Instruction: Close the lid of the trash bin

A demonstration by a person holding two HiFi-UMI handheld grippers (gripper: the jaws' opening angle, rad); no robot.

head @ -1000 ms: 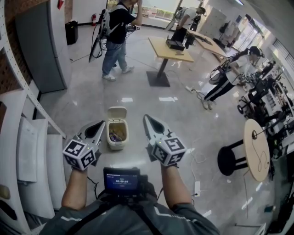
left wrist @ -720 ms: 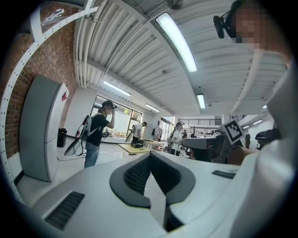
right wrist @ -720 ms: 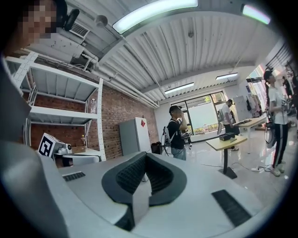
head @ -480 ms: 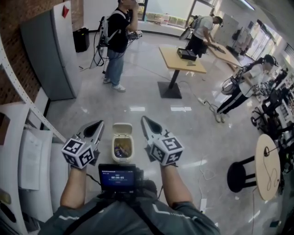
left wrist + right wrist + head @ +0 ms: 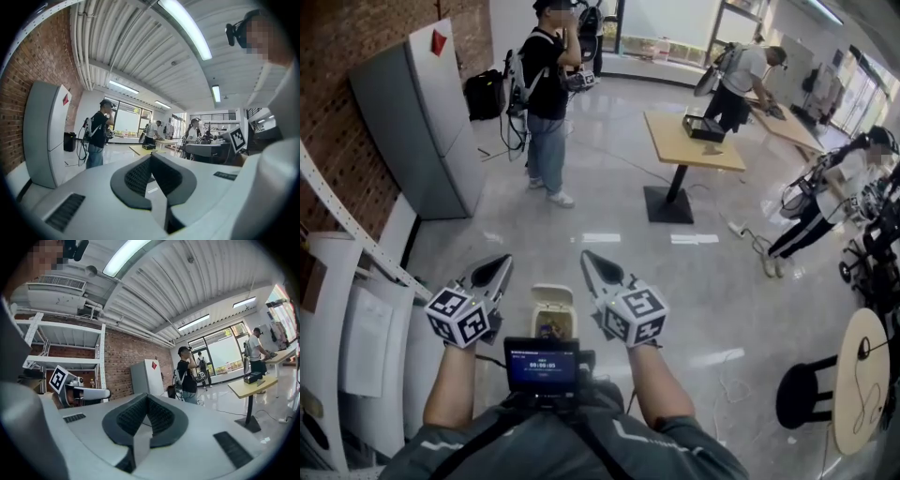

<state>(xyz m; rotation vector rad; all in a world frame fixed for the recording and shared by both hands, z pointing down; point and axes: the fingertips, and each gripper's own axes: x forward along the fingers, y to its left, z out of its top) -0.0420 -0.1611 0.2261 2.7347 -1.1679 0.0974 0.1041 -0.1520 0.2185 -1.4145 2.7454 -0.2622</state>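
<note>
In the head view, the bin (image 5: 566,317) stands on the floor at the lower centre of the frame, between the two grippers, and its near part is hidden by a small screen (image 5: 542,364) on the person's chest. Its lid (image 5: 553,296) is open and stands up at the far side. The left gripper (image 5: 495,270) is just left of the bin and the right gripper (image 5: 598,270) is just right of it. Both point away from the person, and neither touches the bin. A grey cabinet (image 5: 422,112) is at the upper left, and a person in black (image 5: 548,103) stands at the upper centre.

In the left gripper view, the left gripper (image 5: 151,176) is closed, pads together, with nothing between them. It looks across the room toward the cabinet (image 5: 44,131) at the left.

In the right gripper view, the right gripper (image 5: 147,416) is also closed and empty. A surface (image 5: 255,383) is at the right.
</note>
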